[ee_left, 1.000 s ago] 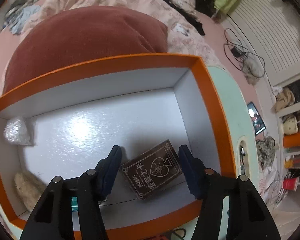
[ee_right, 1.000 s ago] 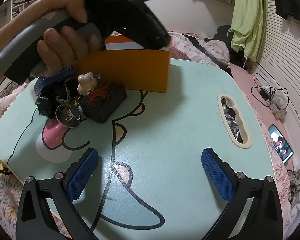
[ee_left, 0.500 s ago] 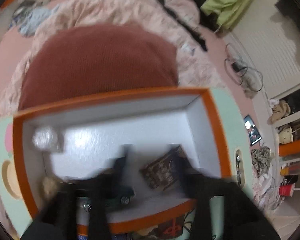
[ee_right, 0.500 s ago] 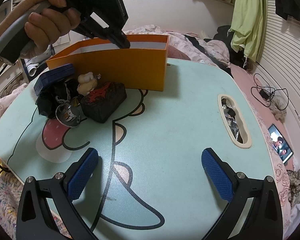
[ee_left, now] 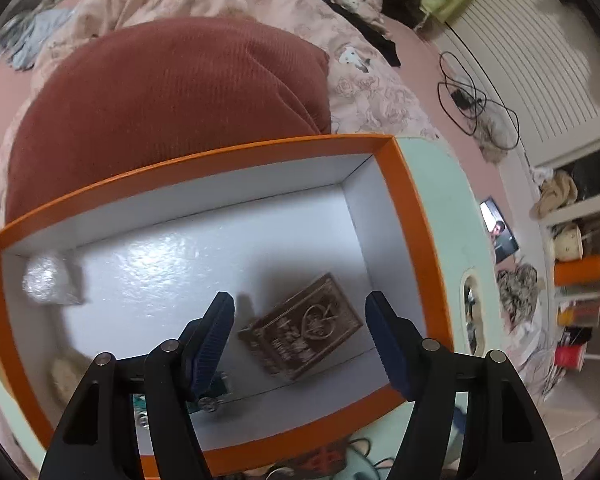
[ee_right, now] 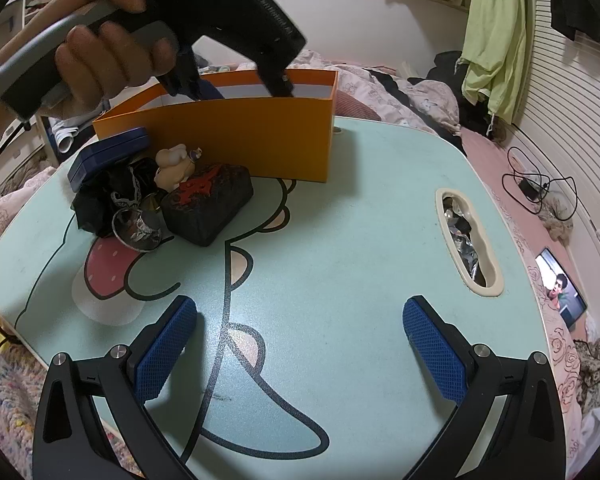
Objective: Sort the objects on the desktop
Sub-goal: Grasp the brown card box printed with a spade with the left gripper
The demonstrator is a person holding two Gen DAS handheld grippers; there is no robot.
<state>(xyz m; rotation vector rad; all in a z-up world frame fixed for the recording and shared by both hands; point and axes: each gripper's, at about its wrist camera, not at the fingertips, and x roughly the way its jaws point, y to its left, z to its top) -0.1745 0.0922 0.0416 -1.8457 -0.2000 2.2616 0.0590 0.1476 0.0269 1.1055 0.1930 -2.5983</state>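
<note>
Left gripper (ee_left: 300, 320) hangs over the orange box (ee_left: 416, 216), jaws just widened and clear of the brown card pack (ee_left: 300, 336) lying between them at six o'clock on the box floor; right gripper (ee_right: 300, 344) gapes empty above the table (ee_right: 360, 240).

My mint cartoon-print table (ee_right: 340, 240): 1 orange box (ee_right: 260, 140) far side; far left, 1 blue case (ee_right: 112, 152), 1 figurine (ee_right: 176, 166), 1 black pouch (ee_right: 208, 208).

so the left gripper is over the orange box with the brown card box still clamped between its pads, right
Not quite. The left gripper is over the orange box, but its jaws have just been opening, and the brown card box lies free on the box floor, clear of both pads. The left wrist view shows it.
</note>
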